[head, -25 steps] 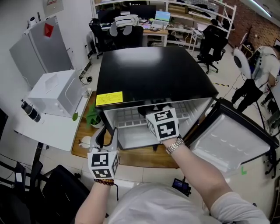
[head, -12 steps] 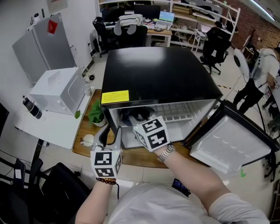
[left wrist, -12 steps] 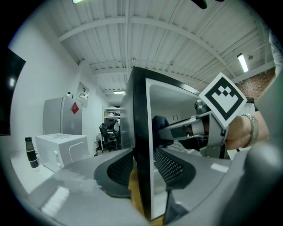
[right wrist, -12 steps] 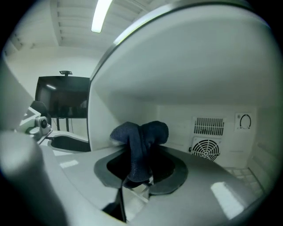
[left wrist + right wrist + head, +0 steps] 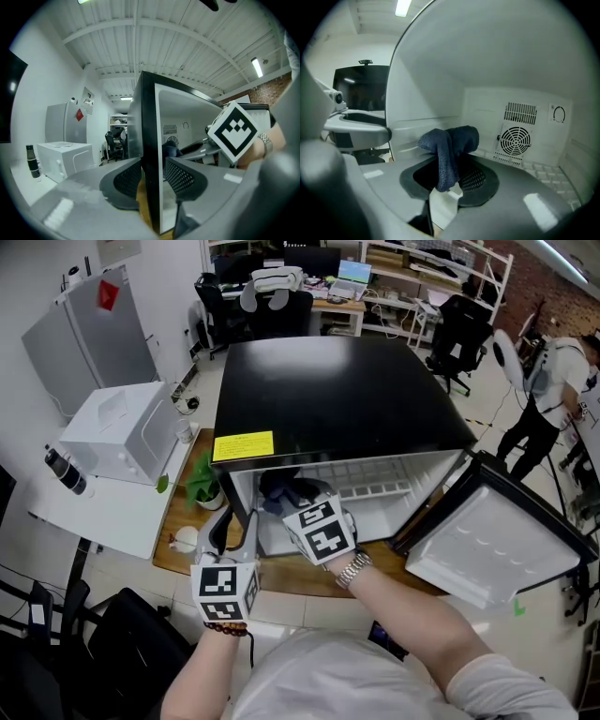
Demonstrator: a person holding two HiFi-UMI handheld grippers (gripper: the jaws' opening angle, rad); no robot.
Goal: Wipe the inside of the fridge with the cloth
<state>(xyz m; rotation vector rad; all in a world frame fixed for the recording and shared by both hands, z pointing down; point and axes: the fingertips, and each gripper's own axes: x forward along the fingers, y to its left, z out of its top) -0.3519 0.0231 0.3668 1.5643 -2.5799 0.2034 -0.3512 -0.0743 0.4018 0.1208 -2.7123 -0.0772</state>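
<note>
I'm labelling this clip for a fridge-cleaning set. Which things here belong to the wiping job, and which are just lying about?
In the job: fridge, its open door, dark blue cloth in the right gripper, left gripper gripping the fridge's side wall.
Lying about: white microwave, potted plant, dark bottle, office chair.

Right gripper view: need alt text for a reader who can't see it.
The right gripper has its jaws shut on a bunched dark blue cloth, held inside the white fridge. Behind it, the back wall carries a round fan grille, a slotted vent and a small dial.
</note>
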